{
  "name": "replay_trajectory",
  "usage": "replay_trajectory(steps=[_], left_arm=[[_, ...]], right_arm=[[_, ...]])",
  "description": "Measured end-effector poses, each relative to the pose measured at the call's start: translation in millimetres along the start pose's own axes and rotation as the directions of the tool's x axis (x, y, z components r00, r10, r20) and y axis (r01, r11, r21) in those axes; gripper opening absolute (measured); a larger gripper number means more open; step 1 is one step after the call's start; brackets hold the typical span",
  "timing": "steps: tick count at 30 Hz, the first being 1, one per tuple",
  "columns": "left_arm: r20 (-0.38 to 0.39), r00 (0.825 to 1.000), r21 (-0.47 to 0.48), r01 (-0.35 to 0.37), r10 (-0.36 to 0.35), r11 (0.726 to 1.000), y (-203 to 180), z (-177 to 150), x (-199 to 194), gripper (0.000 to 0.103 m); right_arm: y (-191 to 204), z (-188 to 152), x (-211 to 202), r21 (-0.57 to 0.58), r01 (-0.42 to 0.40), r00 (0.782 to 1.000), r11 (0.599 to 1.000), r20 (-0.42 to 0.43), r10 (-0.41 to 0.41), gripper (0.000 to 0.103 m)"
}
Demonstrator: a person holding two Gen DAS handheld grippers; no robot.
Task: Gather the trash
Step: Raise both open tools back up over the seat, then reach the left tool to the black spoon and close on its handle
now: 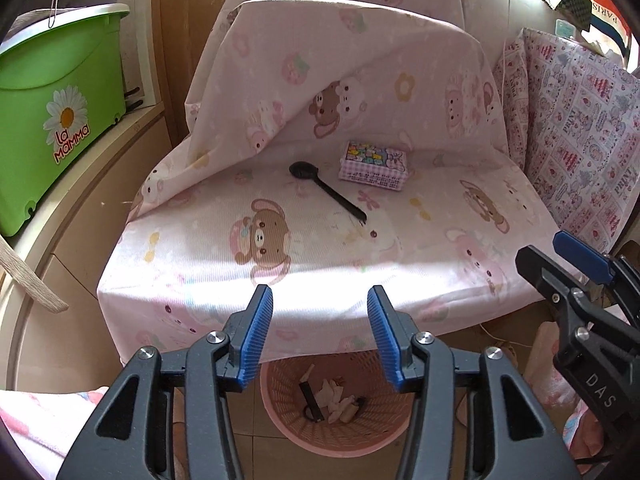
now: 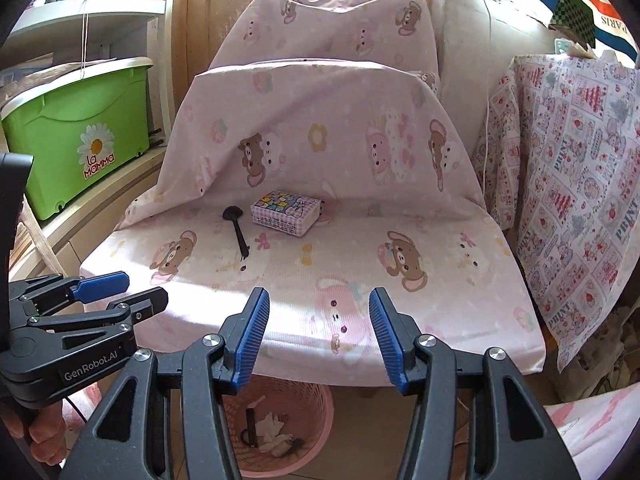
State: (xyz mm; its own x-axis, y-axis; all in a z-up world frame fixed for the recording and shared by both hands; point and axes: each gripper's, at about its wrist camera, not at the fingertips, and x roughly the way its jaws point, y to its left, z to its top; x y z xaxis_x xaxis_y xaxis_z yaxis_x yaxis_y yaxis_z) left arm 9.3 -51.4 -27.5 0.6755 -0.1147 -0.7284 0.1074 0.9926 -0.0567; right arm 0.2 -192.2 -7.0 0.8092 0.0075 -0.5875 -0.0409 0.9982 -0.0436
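Note:
A black plastic spoon [image 1: 326,192] [image 2: 238,232] lies on the pink bear-print seat cover [image 1: 280,240] [image 2: 400,280], beside a small pink checked box [image 1: 374,165] [image 2: 286,211]. Below the seat's front edge stands a pink woven trash basket [image 1: 280,424] [image 2: 316,412] holding crumpled paper and dark scraps. My left gripper [image 1: 320,334] [image 2: 132,288] hovers open above the basket, nothing between its blue pads. To its right my right gripper [image 2: 318,334] [image 1: 560,256] is also open and empty, in front of the seat.
A green "La Mamma" bin [image 1: 52,112] [image 2: 80,132] sits on a shelf at the left. Patterned pink fabric [image 1: 580,140] [image 2: 580,184] hangs at the right. A wooden door stands behind the chair back. Tiled floor surrounds the basket.

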Motion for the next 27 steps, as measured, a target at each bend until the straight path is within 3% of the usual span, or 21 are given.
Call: replay_trajectory(steps=[2, 5, 7, 9, 20, 27], left_arm=[[0.003, 1.000, 0.002, 0.000, 0.000, 1.000, 1, 12, -1, 0.058], [0.028, 0.999, 0.014, -0.024, 0.024, 1.000, 4, 30, -2, 0.081], [0.052, 0.998, 0.028, -0.048, 0.047, 0.998, 7, 41, -1, 0.082], [0.052, 0.996, 0.041, -0.073, 0.070, 0.997, 8, 52, 4, 0.091], [-0.056, 0.997, 0.007, -0.055, 0.055, 0.998, -7, 67, 67, 0.092], [-0.087, 0.990, 0.118, -0.098, 0.108, 0.988, -14, 65, 94, 0.092]], right_arm=[[-3, 12, -1, -0.018, -0.011, 1.000, 1.000, 0.013, 0.011, 0.055], [-9, 31, -2, -0.045, -0.060, 0.998, 0.997, 0.032, 0.062, 0.067], [-15, 43, -1, -0.057, -0.084, 0.995, 0.995, 0.050, 0.087, 0.068], [-20, 52, 5, -0.065, -0.107, 0.993, 0.992, 0.041, 0.110, 0.068], [-36, 66, 46, -0.089, -0.090, 0.996, 0.992, 0.019, 0.092, 0.068], [-58, 72, 81, -0.043, -0.121, 0.992, 0.992, -0.052, 0.119, 0.068]])
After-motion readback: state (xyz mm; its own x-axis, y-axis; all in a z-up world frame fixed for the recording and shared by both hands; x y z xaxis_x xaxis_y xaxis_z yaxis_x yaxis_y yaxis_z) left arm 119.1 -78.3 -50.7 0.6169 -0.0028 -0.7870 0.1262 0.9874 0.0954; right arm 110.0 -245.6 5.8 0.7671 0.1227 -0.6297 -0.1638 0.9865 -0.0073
